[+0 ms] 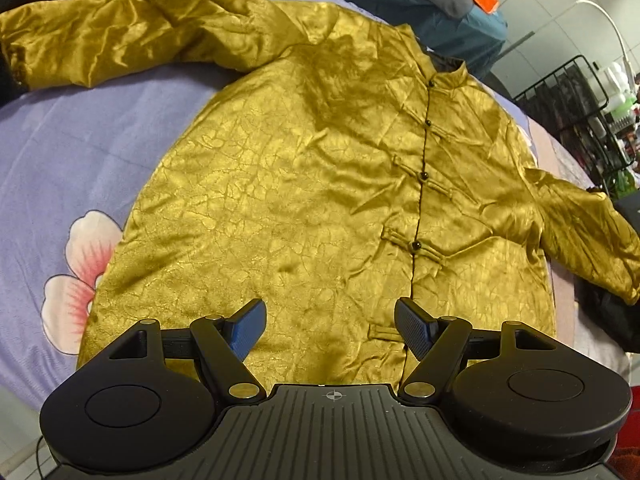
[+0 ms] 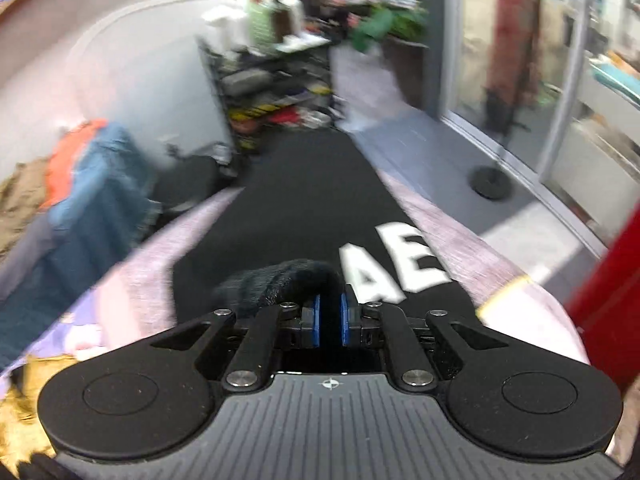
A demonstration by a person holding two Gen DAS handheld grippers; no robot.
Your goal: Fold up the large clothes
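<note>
A gold satin jacket (image 1: 304, 184) with black knot buttons lies spread flat, front up, on a lilac floral bedsheet (image 1: 80, 152). One sleeve stretches to the far left and the other hangs off the right edge. My left gripper (image 1: 330, 328) is open and empty just above the jacket's hem. My right gripper (image 2: 331, 312) is shut on a fold of a black garment (image 2: 288, 208) with white letters, which stretches away from it over the bed. The right wrist view is blurred by motion. A scrap of the gold jacket (image 2: 24, 396) shows at its lower left.
A pile of clothes (image 2: 80, 168) in blue, orange and grey sits at the bed's far side; it also shows in the left wrist view (image 1: 452, 4). A black wire rack (image 1: 576, 108) stands to the right. A cluttered shelf (image 2: 276, 92), a stand base (image 2: 492, 184) and a red object (image 2: 608, 304) are nearby.
</note>
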